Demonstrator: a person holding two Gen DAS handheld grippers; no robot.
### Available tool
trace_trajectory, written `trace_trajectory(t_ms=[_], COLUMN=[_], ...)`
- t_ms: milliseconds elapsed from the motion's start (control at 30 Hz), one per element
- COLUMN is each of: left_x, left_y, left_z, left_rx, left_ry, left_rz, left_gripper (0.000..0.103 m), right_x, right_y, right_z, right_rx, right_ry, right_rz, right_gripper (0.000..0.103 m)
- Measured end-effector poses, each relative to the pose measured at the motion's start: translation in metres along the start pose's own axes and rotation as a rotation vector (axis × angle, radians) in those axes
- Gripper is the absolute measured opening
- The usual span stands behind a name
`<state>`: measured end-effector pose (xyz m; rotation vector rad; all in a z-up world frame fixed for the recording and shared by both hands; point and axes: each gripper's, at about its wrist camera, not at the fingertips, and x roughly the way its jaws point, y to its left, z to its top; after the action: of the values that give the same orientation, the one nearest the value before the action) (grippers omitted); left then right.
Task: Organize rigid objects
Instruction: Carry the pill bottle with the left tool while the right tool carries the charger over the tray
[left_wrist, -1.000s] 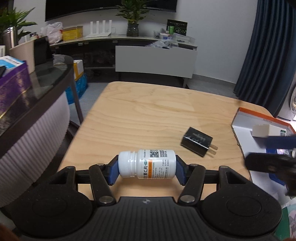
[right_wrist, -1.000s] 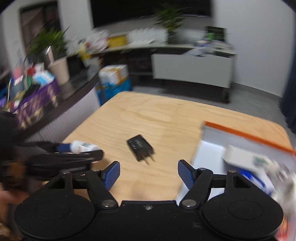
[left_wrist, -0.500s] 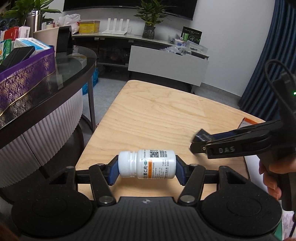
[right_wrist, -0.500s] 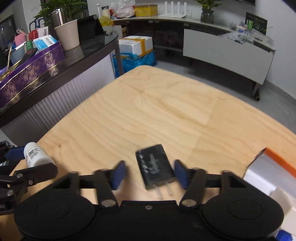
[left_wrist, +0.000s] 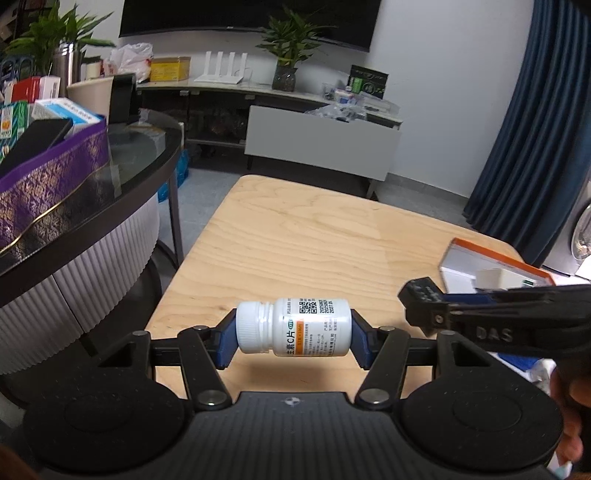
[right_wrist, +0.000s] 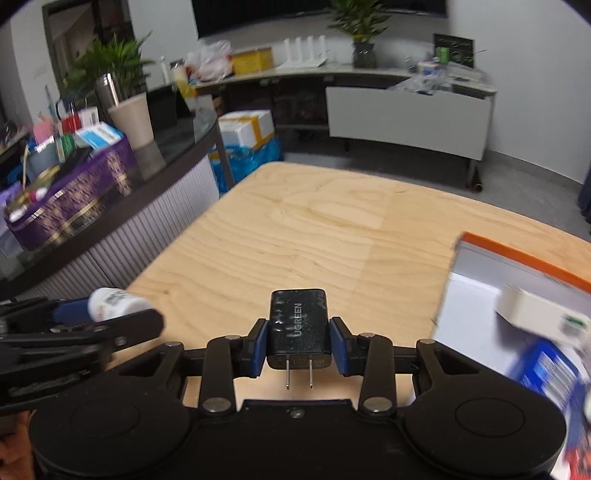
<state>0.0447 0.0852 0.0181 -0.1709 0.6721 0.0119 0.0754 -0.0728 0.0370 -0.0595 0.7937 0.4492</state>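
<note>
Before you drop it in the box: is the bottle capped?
Capped. The bottle lies sideways in the left gripper, its white cap on and against one pad.

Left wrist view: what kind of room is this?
Likely a home living room: a wall TV above a low media console, potted plant, blue curtain, and a wooden table.

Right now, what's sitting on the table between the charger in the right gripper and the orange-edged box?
Nothing: in the right wrist view only bare wooden table separates the black charger from the orange-edged box.
</note>
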Motion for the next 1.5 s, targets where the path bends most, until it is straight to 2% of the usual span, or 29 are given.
trace_trajectory(t_ms=[300,600,1500], left_x=[-0.032,-0.051,-0.059], left_y=[-0.026,-0.052,-0.122], left_z=[-0.007,-0.017,-0.033], left_rx=[0.035,0.072,0.188], left_ry=[-0.029,-0.036,-0.021], left_rz=[-0.036,-0.083,-0.199], left_gripper=[0.060,0.060,0.060], right_x=[-0.064,-0.105,-0.165], right_y=[0.002,-0.008,-0.051], right_z=[-0.028,-0.054,-0.095], right_rx=[0.032,0.083,0.212], right_ry=[-0.060,-0.095,-0.161], right_rz=[-0.084,-0.130,-0.234], right_gripper=[0.044,0.044,0.044])
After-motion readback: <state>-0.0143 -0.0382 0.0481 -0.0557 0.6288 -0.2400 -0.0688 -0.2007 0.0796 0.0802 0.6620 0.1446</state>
